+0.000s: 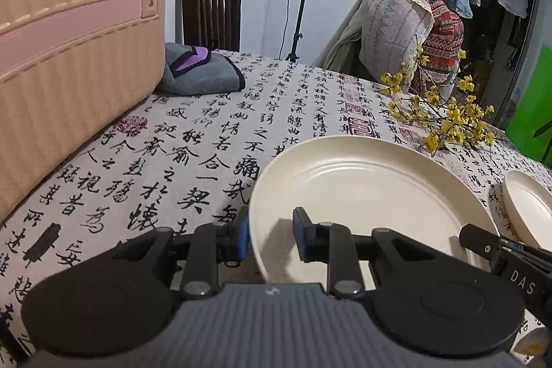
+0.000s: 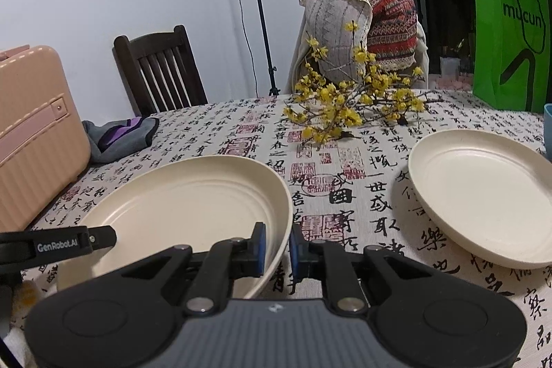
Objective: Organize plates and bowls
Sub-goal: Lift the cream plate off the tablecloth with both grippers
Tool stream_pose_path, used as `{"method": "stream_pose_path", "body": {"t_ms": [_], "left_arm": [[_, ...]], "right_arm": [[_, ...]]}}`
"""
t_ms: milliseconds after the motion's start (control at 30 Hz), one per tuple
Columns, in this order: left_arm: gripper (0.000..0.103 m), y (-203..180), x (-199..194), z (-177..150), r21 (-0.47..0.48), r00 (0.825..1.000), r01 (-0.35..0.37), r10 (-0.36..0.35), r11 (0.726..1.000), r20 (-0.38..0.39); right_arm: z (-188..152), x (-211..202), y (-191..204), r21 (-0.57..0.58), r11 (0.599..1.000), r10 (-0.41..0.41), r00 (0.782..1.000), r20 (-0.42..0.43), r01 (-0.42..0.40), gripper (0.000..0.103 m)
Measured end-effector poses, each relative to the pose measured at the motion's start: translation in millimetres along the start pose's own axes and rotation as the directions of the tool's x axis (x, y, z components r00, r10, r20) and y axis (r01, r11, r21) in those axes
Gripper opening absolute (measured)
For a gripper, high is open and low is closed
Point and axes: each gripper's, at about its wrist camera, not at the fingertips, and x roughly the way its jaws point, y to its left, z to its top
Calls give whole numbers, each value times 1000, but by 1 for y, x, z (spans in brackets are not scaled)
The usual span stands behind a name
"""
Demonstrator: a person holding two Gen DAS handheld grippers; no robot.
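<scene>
We have the big cream plate (image 2: 186, 206) pinched at two spots on its rim, and it looks tipped up off the counter (image 1: 193, 140) on the near side, though the fisheye makes that hard to judge. Our right tongs (image 2: 276, 252) are clenched on the near right edge, one pad inside the wall and one outside. Our left tongs (image 1: 270, 238) bite the near left edge the same way, closed on the rim.

The plate looks stiff and light, perhaps plastic or wheat-straw ware, with a matte skin that should not slip much. Its raised wall is the natural place to take hold, since the flat middle offers nothing to grip. Held at two rim points it should stay level; we judge twisting to be the main risk.

A second cream plate (image 2: 483, 195) lies flat to the right, well apart, near the yellow flower sprigs (image 2: 345, 106).
</scene>
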Motion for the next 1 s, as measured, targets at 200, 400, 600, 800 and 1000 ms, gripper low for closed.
{"method": "stream_pose_path", "body": {"t_ms": [200, 400, 600, 800, 1000], "left_arm": [[26, -3, -13, 0, 13, 998, -12, 12, 1000, 65], [26, -4, -21, 2, 17, 995, -9, 8, 1000, 97], [26, -5, -27, 3, 18, 993, -4, 2, 1000, 120], [26, -5, -34, 3, 16, 990, 0, -2, 1000, 140], [26, -2, -40, 4, 2, 988, 5, -5, 1000, 156]], "right_arm": [[0, -5, 2, -11, 1000, 3, 1000, 24, -3, 14], [1, -14, 5, -30, 1000, -1, 998, 67, 3, 14], [3, -20, 4, -29, 1000, 3, 996, 88, 0, 14], [4, -26, 6, -37, 999, 3, 994, 112, 1, 14], [5, -33, 10, -59, 998, -1, 991, 134, 9, 14]]}}
